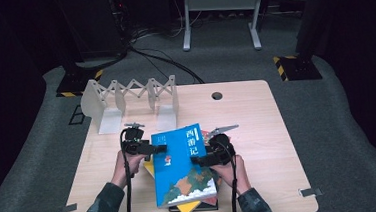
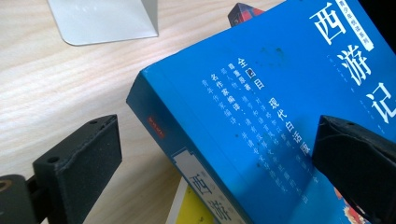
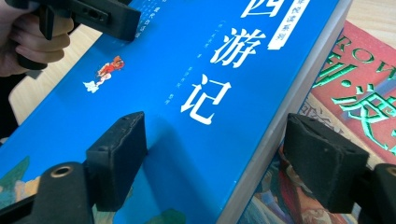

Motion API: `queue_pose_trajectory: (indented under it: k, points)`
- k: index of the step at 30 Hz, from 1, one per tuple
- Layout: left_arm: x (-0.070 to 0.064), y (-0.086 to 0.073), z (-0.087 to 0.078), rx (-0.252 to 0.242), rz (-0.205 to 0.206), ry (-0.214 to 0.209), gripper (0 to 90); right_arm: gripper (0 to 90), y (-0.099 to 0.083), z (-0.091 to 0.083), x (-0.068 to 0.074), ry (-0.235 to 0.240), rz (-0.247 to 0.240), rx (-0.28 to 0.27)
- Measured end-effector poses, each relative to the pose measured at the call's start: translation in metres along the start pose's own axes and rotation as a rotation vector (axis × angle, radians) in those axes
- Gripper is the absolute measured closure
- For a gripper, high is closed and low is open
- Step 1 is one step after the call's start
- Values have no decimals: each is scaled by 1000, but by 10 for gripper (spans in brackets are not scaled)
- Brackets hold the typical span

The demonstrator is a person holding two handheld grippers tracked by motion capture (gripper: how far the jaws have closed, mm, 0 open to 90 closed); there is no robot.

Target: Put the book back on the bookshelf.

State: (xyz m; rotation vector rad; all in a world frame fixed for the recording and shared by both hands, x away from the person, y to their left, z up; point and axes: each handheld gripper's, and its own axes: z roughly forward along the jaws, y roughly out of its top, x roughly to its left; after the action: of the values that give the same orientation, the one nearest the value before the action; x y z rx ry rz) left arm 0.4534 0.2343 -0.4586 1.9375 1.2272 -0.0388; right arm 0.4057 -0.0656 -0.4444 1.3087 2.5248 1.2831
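A blue book with white Chinese title characters lies on top of a small stack near the table's front. My left gripper is at its spine side. In the left gripper view the gripper is open, its jaws straddling the blue book's spine edge, one jaw over the cover and one over bare table. My right gripper is at the page side. In the right gripper view it stands open across the blue book's page edge, with a gap at the outer jaw.
Under the blue book lie a yellow book and a red book with green lettering. A white folding book rack stands at the back left of the wooden table. A cable hole sits near the far edge.
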Motion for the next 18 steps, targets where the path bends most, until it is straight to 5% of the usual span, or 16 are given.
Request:
queue_pose_trajectory:
  k: [11,18]
  points:
    - [0,6,7,-5,-4,10,0,209,-1,1,1,0,1,-8]
    - [5,7,9,-4,-42,9,0,208,2,6,4,-17,-11,-21]
